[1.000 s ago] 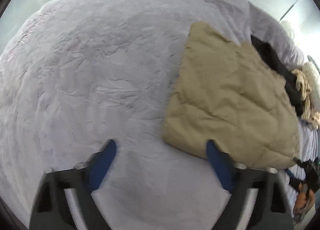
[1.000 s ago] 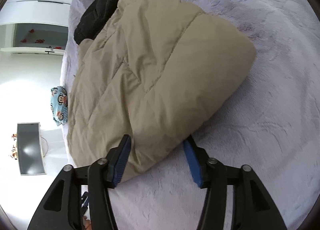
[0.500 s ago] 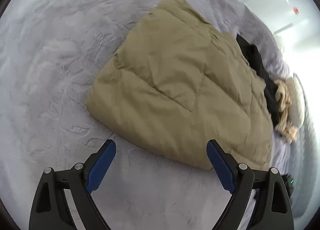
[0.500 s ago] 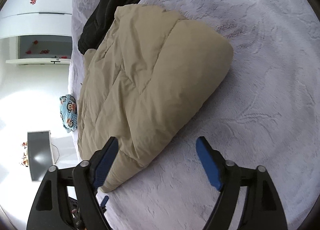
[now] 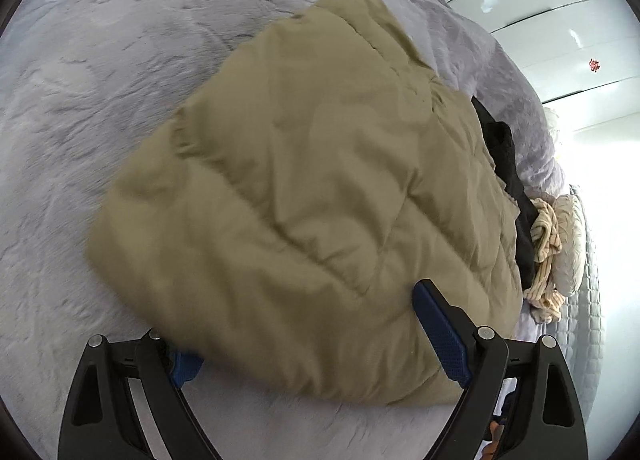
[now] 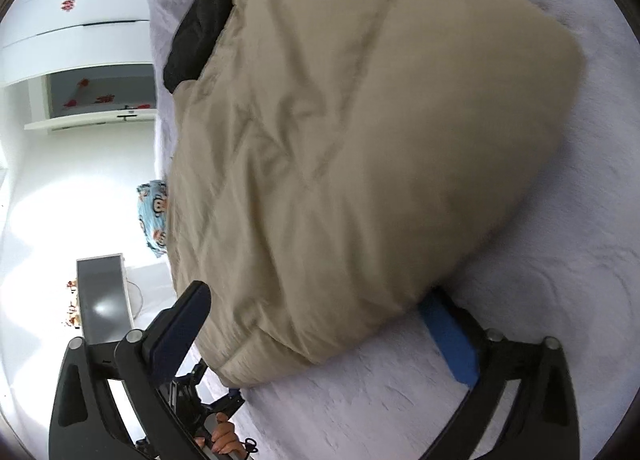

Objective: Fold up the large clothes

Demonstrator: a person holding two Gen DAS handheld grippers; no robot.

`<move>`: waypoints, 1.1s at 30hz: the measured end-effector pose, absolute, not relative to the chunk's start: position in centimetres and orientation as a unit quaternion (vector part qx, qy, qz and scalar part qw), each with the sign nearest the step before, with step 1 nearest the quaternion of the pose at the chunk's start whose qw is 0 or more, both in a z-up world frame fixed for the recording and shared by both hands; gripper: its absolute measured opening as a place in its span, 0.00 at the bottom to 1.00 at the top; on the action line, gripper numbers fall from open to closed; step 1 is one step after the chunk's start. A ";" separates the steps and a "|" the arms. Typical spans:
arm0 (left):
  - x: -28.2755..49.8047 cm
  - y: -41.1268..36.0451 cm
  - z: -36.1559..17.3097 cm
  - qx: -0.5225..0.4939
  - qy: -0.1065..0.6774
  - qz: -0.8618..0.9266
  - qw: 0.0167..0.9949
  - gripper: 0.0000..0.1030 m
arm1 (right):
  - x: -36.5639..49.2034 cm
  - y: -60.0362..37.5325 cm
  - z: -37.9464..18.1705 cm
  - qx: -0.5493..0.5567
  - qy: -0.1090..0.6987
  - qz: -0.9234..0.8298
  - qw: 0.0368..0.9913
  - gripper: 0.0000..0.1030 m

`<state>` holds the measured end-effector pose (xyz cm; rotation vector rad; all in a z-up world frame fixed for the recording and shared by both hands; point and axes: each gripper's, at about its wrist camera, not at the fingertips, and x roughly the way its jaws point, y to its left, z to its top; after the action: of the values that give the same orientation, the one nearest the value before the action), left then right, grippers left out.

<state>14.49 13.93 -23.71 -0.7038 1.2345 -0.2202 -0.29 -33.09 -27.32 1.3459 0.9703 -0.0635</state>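
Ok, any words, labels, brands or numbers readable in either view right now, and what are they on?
No readable text in either view.
Tan jacket: no label or tag showing.
Red stickers on the white cupboard doors: shapes only, no letters.
Blue cartoon-print cloth: monkey faces, no words visible.

The jacket (image 5: 312, 195) is tan, quilted and puffy, folded into a thick bundle. It lies flat on the grey blanket (image 5: 100, 59), one edge against dark clothes (image 5: 504, 151).

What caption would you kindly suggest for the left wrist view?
Open left claw straddling the near edge of a folded tan puffer jacket on a grey plush bedspread.
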 end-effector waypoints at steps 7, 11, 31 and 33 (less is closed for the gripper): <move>16.1 13.3 -25.1 -0.359 0.555 -0.089 0.745 0.94 | 1.5 -33.5 -27.5 0.623 0.409 -0.020 0.666 1.00; 17.0 13.1 -25.3 -0.369 0.549 -0.085 0.745 0.79 | 1.9 -33.4 -28.5 0.649 0.392 -0.012 0.652 1.00; 12.4 13.9 -14.1 -0.247 0.480 -0.245 0.805 0.18 | -3.8 -31.7 -25.0 0.665 0.360 -0.011 0.655 0.22; 10.7 15.0 -14.0 -0.242 0.489 -0.260 0.797 0.18 | -5.9 -30.8 -24.7 0.662 0.366 -0.015 0.653 0.22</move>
<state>10.69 14.96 -14.00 -0.5206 1.0504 -0.5581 -5.88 -30.82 -24.68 1.5027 0.8309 -0.0348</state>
